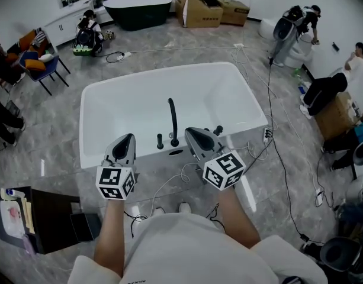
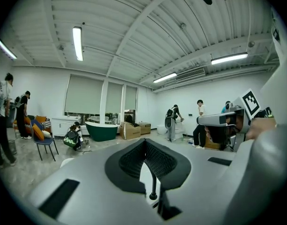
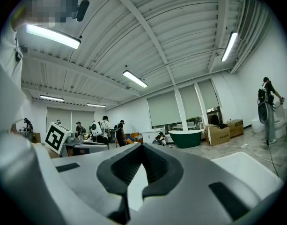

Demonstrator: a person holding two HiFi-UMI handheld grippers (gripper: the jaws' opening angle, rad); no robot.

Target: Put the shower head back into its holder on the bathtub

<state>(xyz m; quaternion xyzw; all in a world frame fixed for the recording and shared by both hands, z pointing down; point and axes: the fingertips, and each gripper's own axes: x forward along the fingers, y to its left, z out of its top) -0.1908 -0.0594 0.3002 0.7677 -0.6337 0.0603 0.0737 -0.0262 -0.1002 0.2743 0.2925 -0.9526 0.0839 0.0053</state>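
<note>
Grey tiled floor (image 1: 51,129) all round, and the white bathtub (image 1: 110,99) sits dead ahead at 12 o'clock. Its black spout (image 1: 172,120) stands on the near rim, with a small knob (image 1: 160,141) at its 9 o'clock and another black fitting (image 1: 218,130) at its 3 o'clock. Which one is the shower head, I can't tell. My left gripper (image 1: 130,136) and right gripper (image 1: 189,131) hover over that rim, fingers pressed together, nothing between them.

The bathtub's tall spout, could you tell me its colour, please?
The spout is black, best seen in the head view.
</note>
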